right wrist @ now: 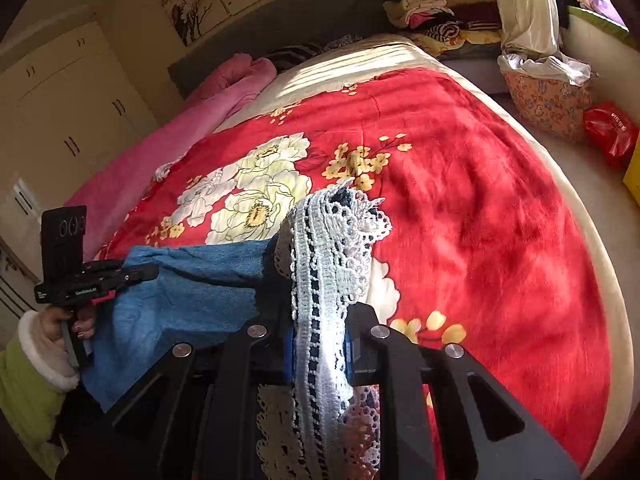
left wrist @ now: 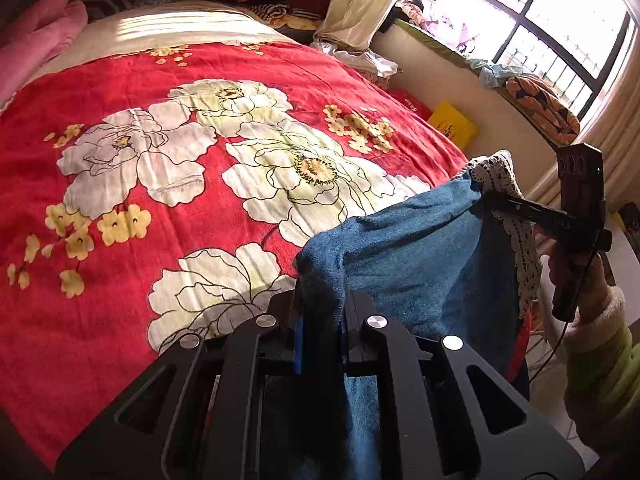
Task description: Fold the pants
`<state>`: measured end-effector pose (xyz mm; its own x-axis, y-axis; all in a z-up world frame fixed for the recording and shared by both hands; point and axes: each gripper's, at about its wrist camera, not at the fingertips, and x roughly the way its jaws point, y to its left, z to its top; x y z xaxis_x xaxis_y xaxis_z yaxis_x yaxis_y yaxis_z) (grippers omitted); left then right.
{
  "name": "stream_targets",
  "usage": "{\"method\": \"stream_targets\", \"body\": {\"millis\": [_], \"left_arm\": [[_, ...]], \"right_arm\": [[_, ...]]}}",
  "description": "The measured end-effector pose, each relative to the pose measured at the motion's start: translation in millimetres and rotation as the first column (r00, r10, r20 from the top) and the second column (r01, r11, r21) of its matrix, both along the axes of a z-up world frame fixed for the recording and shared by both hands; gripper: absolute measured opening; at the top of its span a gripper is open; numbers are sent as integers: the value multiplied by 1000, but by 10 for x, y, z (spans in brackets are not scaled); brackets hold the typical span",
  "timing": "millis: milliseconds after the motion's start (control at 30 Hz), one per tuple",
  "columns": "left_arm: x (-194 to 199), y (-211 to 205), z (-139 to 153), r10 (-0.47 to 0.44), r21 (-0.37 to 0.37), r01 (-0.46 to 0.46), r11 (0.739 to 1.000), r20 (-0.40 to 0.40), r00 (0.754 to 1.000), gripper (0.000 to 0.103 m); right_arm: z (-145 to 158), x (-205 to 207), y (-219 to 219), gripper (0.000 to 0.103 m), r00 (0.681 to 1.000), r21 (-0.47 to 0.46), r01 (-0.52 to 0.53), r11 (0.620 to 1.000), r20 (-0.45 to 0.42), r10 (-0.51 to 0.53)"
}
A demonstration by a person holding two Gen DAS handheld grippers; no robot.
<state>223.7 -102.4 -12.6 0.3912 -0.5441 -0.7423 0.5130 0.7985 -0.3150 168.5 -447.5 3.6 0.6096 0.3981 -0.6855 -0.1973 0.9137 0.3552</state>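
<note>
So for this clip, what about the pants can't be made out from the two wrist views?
- Lower pants: left wrist view, cut off by the bottom edge and hidden behind the left gripper.
- Cloth under the lace trim: right wrist view, covered by lace and the right gripper.
- Overall shape: bunched in both views.

matt denim pants [left wrist: 420, 248], white lace trim [right wrist: 328, 248], fuzzy blanket [right wrist: 480, 200]
</note>
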Motion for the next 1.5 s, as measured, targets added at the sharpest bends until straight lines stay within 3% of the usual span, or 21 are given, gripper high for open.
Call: {"method": "stream_targets", "body": {"millis": [167,267,333,367,400,500,667,800,867,1033,1133,1200,1267,1333,1400,1433,1500], "left_arm": [[89,-88,-228,40,63,-40,997,-2,999,12],[88,-44,-325,59,72,-58,996,-9,998,19],[71,23,-291,78,56,-77,995,-17,997,24],[42,68,-243,94,58,-93,994,-11,996,34],[1,116,-185,109,55,-109,993,1,994,37],[-221,304,60,135,-9,-134,991,49,990,49],[-794,724,341,234,-28,-233,972,114,965,68],[-1241,1224,415,344,-81,-337,938,97,934,73],[-1417,1446,417,408,-70,-402,913,96,908,75],[-1786,1875,258,501,-68,-498,864,31,865,77],[-1890,1959,48,520,-104,-525,845,-75,851,78],[-1888,1967,-92,521,-119,-540,833,-154,839,80],[-1871,1930,-191,523,-117,-546,829,-182,833,80],[-1830,1891,-228,530,-130,-552,823,-173,830,80],[-1795,1834,-213,542,-115,-558,822,-141,828,63],[-1761,1807,-196,553,-92,-563,821,-112,825,31],[-1699,1813,-157,544,-106,-554,826,-109,832,27]], "right_arm": [[-313,311,80,21,996,-140,-1,990,-91,-12],[-473,363,106,33,992,-159,4,987,-127,-24],[-429,314,52,47,992,-146,26,989,-119,-44],[-377,263,6,52,992,-133,47,990,-111,-62],[-309,185,-42,59,992,-118,68,991,-97,-79],[-91,-92,-176,65,991,-71,123,990,-41,-127],[39,-633,-315,70,981,-9,194,981,-16,-194],[-50,-1046,-399,72,964,7,264,965,-20,-264],[-135,-1185,-413,72,962,43,272,961,-38,-271],[-335,-1296,-300,72,965,70,255,964,-87,-249],[-441,-1223,-244,73,962,71,257,964,-113,-248],[-509,-1178,-220,71,962,119,253,960,-133,-237],[-540,-1143,-176,62,961,108,252,962,-141,-236],[-534,-1132,-161,45,961,108,253,961,-140,-237],[-536,-1126,-164,32,965,153,238,959,-146,-216],[-534,-1123,-145,30,966,159,234,959,-148,-211],[-505,-1128,-95,26,968,127,229,965,-132,-212]]}}
